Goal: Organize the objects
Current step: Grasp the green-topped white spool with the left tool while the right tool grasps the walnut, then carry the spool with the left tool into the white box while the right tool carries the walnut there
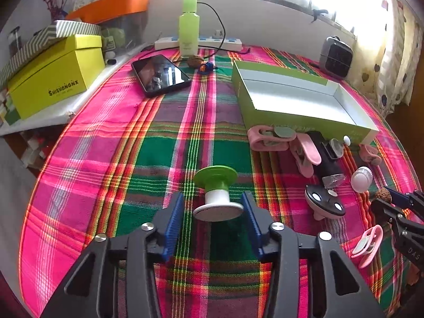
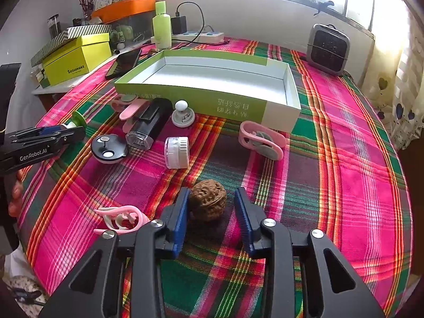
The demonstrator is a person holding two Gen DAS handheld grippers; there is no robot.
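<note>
Walnut (image 2: 207, 199) between right gripper (image 2: 212, 206) pads, against the left pad.

The tablecloth (image 1: 137, 137) is plaid — hot pink, green and maroon with yellow and orange stripes — under a lime-green tray (image 2: 190, 98) with white inside, a brown walnut (image 2: 208, 198) and a green-and-white spool (image 1: 217, 193).

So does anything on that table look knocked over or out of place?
Yes. The black bottle and the small white jar both lie on their sides, and the pink clips are strewn about in front of the green tray, which holds nothing. Nothing looks spilled or broken.
</note>
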